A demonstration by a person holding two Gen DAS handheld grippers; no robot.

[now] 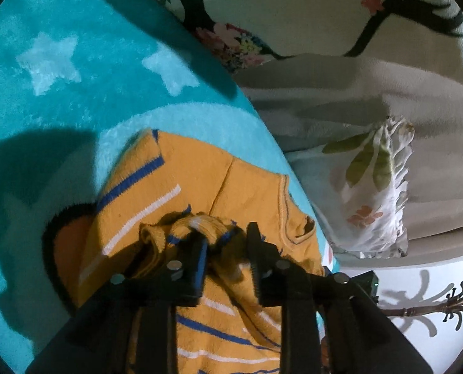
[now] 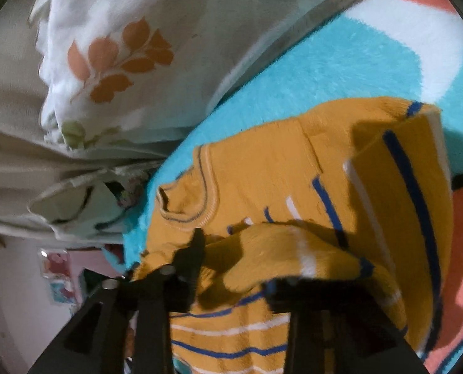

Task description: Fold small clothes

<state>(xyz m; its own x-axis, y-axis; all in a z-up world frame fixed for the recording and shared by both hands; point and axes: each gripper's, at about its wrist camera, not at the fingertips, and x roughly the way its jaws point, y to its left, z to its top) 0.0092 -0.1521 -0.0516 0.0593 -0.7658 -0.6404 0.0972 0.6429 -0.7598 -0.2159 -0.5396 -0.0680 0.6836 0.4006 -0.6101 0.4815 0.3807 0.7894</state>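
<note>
- The sweater [image 1: 200, 180], mustard yellow with blue and white stripes, lies on a turquoise blanket [image 1: 60, 99] that has pale star shapes; the blanket's edge runs beside a beige sheet [image 1: 340, 99].
- Left gripper [image 1: 226, 249]: its two black fingers [image 1: 200, 265] stand a little apart with a bunched fold of the sweater, likely a cuff or sleeve end, between them. The cloth fills the gap and touches both pads, so the claw looks clamped on the sweater, though the jaws are not fully together.
- In the left wrist view the collar [image 1: 293, 218] sits just right of the gripper, near the blanket's edge, and one striped sleeve reaches up and to the left.
- Right gripper [image 2: 231, 268]: the left finger [image 2: 191, 261] is plain to see; the right one is mostly hidden under a raised fold of sweater [image 2: 293, 249]. The fold drapes over and between the fingers. The grip appears closed on that fold, but the far pad is blurred and covered.
- In the right wrist view the sweater [image 2: 278, 162] spreads ahead of the gripper, with the collar [image 2: 200, 199] to the left and a folded-up striped part standing at the right.
- A white pillow [image 2: 122, 56] with orange leaf print rests on the sheet, beside the blanket [image 2: 340, 62]. The same pillow [image 1: 377, 193] shows in the left wrist view, right of the sweater.
- No container shows in either view.
</note>
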